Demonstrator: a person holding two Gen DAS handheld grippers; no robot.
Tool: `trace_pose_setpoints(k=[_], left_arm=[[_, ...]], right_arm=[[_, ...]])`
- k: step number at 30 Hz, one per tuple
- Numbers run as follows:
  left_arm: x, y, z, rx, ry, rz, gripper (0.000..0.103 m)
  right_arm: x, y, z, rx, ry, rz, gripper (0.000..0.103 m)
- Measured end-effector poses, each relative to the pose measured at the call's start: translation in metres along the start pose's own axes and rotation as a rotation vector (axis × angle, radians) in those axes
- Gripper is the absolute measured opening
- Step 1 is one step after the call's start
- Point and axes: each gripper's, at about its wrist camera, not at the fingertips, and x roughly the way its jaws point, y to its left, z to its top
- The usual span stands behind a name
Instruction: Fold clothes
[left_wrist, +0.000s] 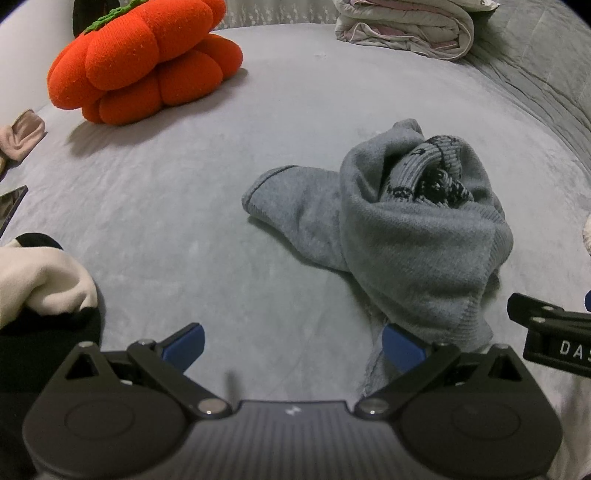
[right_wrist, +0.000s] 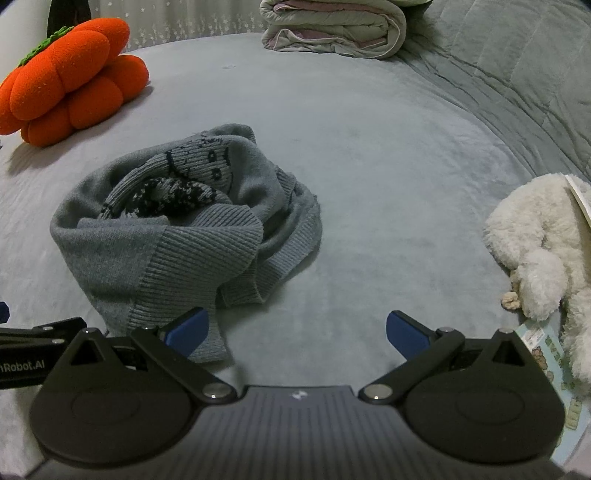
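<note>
Both grippers spread wide, tilted downward.
The left gripper (left_wrist: 293, 345) and the right gripper (right_wrist: 297, 334) hang side by side, blue fingertips (left_wrist: 184, 345) far apart, nothing clamped between either pair.

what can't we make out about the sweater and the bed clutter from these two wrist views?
- Grey sweater, both views: bunched, so its own folds hide the dark knit pattern, neckline and one sleeve.
- Sweater hem, left wrist view: a blue finger of the open left gripper covers part.
- White plush toy, right wrist view: cut off by the right edge.
- Cream and black cloth, left wrist view: cut by the left edge; type unclear.
</note>
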Motion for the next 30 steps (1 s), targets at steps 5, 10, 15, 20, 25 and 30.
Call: trace_pose_setpoints(k=[5, 10, 15, 20, 25, 30], left_arm=[[0.0022, 0.0001, 0.0001, -0.001, 0.009, -0.002, 0.102], [0.0030, 0.0021, 0.0026, -0.004, 0.011, 0.000, 0.102], [0.0020, 0.0015, 0.0011, 0.003, -0.022, 0.010, 0.102], [0.0024, 0.0018, 0.0014, 0.005, -0.055, 0.017, 0.102], [0.0024, 0.0021, 0.0022, 0.002, -0.028, 0.014, 0.102], [0.0032, 0.0018, 0.0026, -0.001, 0.001, 0.009, 0.102]], right_arm=[[0.0011, 0.0007, 0.0008, 0.000, 0.001, 0.001, 0.103], [0.0014, 0.0006, 0.0007, 0.000, 0.002, 0.006, 0.103], [0.0019, 0.0005, 0.0007, -0.002, 0.002, 0.010, 0.103], [0.0020, 0.0004, 0.0005, -0.002, 0.002, 0.013, 0.103], [0.0026, -0.0004, 0.0005, -0.003, 0.006, 0.017, 0.103], [0.0033, -0.0015, 0.0008, -0.001, 0.008, 0.017, 0.103]])
